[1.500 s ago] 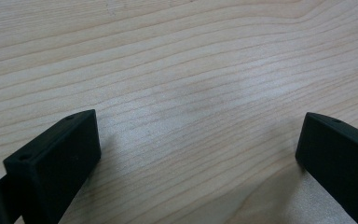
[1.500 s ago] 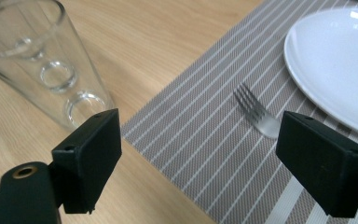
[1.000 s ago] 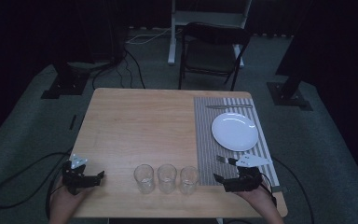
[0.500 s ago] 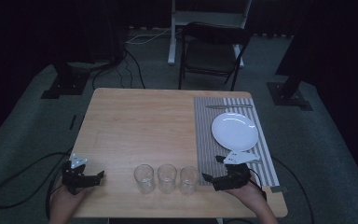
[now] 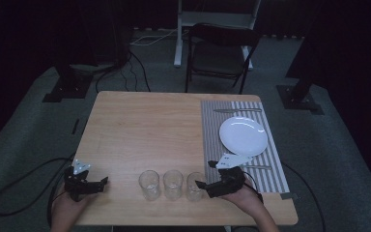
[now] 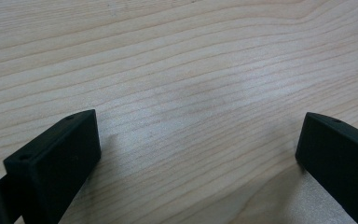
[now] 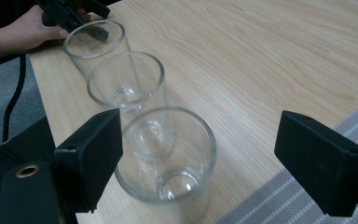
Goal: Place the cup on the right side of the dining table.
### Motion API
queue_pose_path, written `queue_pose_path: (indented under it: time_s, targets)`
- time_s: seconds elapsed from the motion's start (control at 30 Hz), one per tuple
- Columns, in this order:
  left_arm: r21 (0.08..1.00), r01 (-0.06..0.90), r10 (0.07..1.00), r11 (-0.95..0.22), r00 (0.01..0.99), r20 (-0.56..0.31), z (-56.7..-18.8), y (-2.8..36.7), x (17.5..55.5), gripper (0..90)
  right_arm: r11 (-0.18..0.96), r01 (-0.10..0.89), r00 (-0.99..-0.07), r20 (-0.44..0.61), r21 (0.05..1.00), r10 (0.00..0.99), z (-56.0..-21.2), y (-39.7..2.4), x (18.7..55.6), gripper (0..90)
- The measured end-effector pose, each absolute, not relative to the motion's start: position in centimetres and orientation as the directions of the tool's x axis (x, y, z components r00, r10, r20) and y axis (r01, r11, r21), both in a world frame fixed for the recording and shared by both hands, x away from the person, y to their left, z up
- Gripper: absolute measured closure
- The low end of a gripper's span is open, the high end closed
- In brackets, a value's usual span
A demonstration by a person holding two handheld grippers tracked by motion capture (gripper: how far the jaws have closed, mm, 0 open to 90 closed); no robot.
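The light wooden tabletop (image 5: 145,130) carries a grey striped placemat (image 5: 270,174) at its right with a round white plate (image 5: 243,135). Three clear drinking glasses (image 5: 173,184) stand in a row near the front edge. The right hand-held gripper (image 5: 204,186), jaws wide apart and empty, sits just beside the rightmost clear glass (image 7: 168,158). The left hand-held gripper (image 5: 101,181) rests open and empty at the front left.
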State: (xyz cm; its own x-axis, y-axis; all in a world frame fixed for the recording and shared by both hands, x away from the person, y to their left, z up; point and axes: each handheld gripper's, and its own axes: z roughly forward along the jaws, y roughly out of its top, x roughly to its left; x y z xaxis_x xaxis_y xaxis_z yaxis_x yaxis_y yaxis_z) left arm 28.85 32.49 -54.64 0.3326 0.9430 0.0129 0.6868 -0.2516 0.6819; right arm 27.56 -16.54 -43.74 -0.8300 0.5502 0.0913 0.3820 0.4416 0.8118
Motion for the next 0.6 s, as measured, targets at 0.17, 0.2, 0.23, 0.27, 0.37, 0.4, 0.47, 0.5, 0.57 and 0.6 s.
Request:
queue_pose_path:
  time_s: [0.17, 0.2, 0.23, 0.27, 0.37, 0.4, 0.47, 0.5, 0.57, 0.6]
  targets:
    - [0.683, 0.686, 0.943, -0.251, 0.332, 0.013, -54.6, 32.5, 28.9, 0.2, 0.46, 0.368, -0.85, 0.092, 0.808, 0.519, -43.6, -15.1, 27.8, 14.8]
    - [0.683, 0.686, 0.943, -0.251, 0.332, 0.013, -54.6, 32.5, 28.9, 0.2, 0.465, 0.367, -0.853, 0.092, 0.806, 0.513, -43.6, -14.8, 27.8, 14.8]
    - [0.683, 0.686, 0.943, -0.251, 0.332, 0.013, -54.6, 32.5, 28.9, 0.2, 0.47, 0.363, -0.857, 0.089, 0.805, 0.508, -43.6, -14.5, 27.8, 14.8]
    - [0.683, 0.686, 0.943, -0.251, 0.332, 0.013, -54.6, 32.5, 28.9, 0.2, 0.472, 0.36, -0.86, 0.09, 0.805, 0.503, -43.6, -14.3, 27.9, 14.8]
    - [0.683, 0.686, 0.943, -0.251, 0.332, 0.013, -54.7, 32.5, 28.9, 0.2, 0.487, 0.356, -0.869, 0.092, 0.798, 0.486, -43.7, -13.5, 28.0, 14.8]
    - [0.683, 0.686, 0.943, -0.251, 0.332, 0.013, -54.6, 32.5, 28.9, 0.2, 0.489, 0.356, -0.873, 0.097, 0.797, 0.479, -43.7, -13.3, 28.1, 14.8]
    - [0.683, 0.686, 0.943, -0.251, 0.332, 0.013, -54.6, 32.5, 28.9, 0.2, 0.498, 0.355, -0.878, 0.099, 0.791, 0.468, -43.7, -12.9, 28.1, 14.8]
    - [0.683, 0.686, 0.943, -0.251, 0.332, 0.013, -54.6, 32.5, 28.9, 0.2, 0.498, 0.356, -0.879, 0.102, 0.791, 0.466, -43.7, -12.7, 28.2, 14.8]
    - [0.683, 0.686, 0.943, -0.251, 0.332, 0.013, -54.6, 32.5, 28.9, 0.2, 0.509, 0.352, -0.884, 0.101, 0.785, 0.455, -43.8, -12.2, 28.4, 14.9]
    - [0.683, 0.686, 0.943, -0.251, 0.332, 0.013, -54.6, 32.5, 28.9, 0.2, 0.516, 0.351, -0.886, 0.099, 0.781, 0.453, -43.9, -12.0, 28.4, 15.0]
